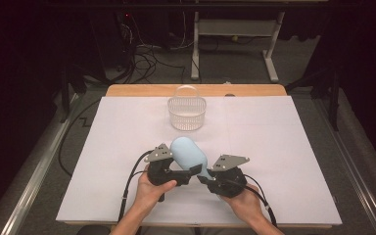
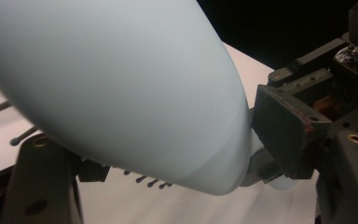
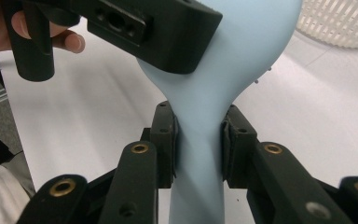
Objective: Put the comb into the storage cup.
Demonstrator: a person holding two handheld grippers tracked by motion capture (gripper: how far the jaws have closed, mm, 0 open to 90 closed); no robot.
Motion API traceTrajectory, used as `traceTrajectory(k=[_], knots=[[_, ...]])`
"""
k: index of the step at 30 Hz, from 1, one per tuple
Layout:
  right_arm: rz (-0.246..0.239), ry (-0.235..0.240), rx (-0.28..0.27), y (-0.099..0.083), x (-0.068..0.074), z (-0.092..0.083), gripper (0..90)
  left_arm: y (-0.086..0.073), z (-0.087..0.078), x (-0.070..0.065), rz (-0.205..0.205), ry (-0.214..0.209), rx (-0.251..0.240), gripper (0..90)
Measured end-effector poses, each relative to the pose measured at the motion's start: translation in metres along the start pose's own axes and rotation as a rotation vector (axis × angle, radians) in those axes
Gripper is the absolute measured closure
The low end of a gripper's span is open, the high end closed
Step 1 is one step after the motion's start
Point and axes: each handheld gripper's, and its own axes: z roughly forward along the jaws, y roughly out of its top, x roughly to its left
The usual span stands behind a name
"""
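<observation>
Hairbrush (image 1: 188, 152), pale blue, was held off the white table (image 1: 284, 147) on the person's side of the basket (image 1: 187, 115), near it but apart from it. Its long axis ran from the rounded head, the end nearer the basket, back and rightward to the narrow handle (image 3: 198, 186), the end farther from the basket.

On the left, the left gripper (image 1: 192, 172) was set at the head's lower part, coming in across the brush's axis. Its jaws stood partly apart with the head between them. Whether the pads pressed on the head could not be told.

On the right, the right gripper (image 1: 203, 178) was clamped on the handle, in line with the axis, and carried the brush. It was the farther of the two from the basket.

In the left gripper view, short ball-tipped bristles (image 2: 149, 181) were seen under the head, facing the table. In the right gripper view, both pads were seen flat against the handle's sides, and one left jaw was seen laid over the head. The gap to the basket was given by the high view.

The coming move was judged to turn on the left jaws settling squarely across the head.
</observation>
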Motion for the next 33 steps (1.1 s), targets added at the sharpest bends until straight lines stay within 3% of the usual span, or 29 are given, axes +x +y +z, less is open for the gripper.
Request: traceTrajectory(k=[9,13,21,25,33], knots=[[0.0,0.009,0.001,0.001,-0.002,0.001,71.2,0.004,-0.006,0.002,-0.022,-0.034,-0.007,37.2],[-0.01,0.011,0.008,0.004,-0.002,0.005,70.9,0.011,-0.012,0.006,-0.057,-0.085,-0.019,43.6],[-0.008,0.016,0.011,0.006,-0.001,0.008,70.8,0.013,-0.015,0.006,-0.059,-0.094,-0.016,47.5],[-0.008,0.026,0.005,0.007,-0.003,0.008,70.3,0.015,-0.017,0.009,-0.095,-0.139,-0.026,50.8],[-0.002,0.033,-0.001,0.008,-0.003,0.005,70.1,0.021,-0.017,0.005,-0.074,-0.148,-0.022,52.5]])
